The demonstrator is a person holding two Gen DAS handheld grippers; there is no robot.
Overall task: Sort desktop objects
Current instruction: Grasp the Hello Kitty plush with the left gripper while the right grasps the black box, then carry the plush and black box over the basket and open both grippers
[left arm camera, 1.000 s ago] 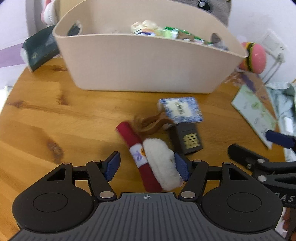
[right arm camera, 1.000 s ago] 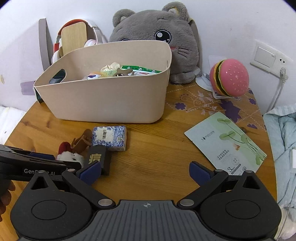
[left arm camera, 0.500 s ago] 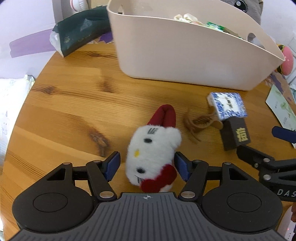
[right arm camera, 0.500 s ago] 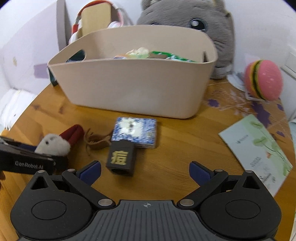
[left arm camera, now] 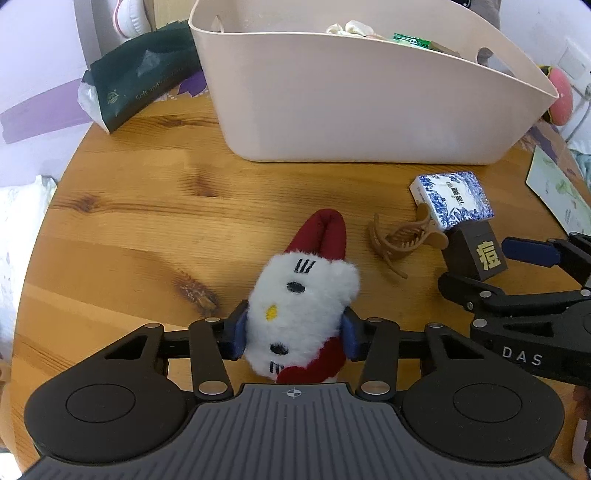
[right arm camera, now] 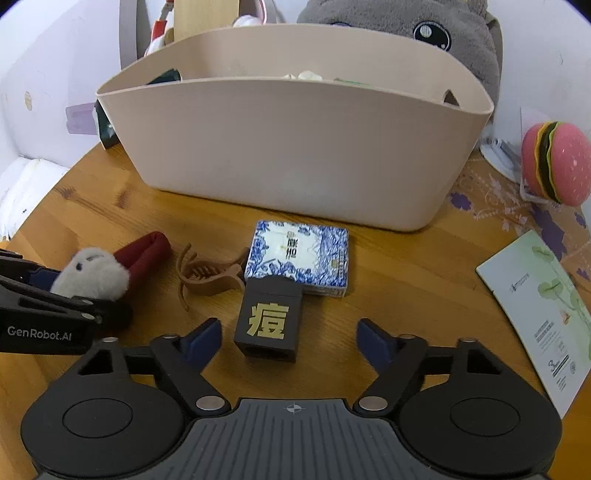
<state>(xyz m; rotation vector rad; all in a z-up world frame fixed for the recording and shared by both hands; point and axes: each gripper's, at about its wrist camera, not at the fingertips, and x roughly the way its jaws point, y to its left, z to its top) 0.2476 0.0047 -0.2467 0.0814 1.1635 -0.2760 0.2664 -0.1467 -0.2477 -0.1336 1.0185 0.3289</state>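
Observation:
A white plush cat toy with a red bow and red tail [left arm camera: 303, 295] lies on the wooden table, and my left gripper [left arm camera: 293, 332] is closing with its blue pads against the toy's two sides. A small dark box with a gold character [right arm camera: 271, 317] stands between the jaws of my right gripper [right arm camera: 288, 334]. Those jaws are closing, and both pads are still clear of the box. Behind the box lie a blue-and-white packet [right arm camera: 299, 254] and a brown hair claw [right arm camera: 207, 277]. The beige bin [right arm camera: 295, 155] stands further back and holds several items.
A dark green tissue pack [left arm camera: 140, 85] lies left of the bin. At the right are a face-mask sachet [right arm camera: 546, 306] and a pink burger toy [right arm camera: 557, 162]. A grey plush cat [right arm camera: 424, 29] sits behind the bin. The round table's edge curves close on the left.
The left jaws have narrowed onto the plush toy, which had turned face-up earlier. The right gripper has moved in and down toward the dark box, and its jaws have narrowed around it.

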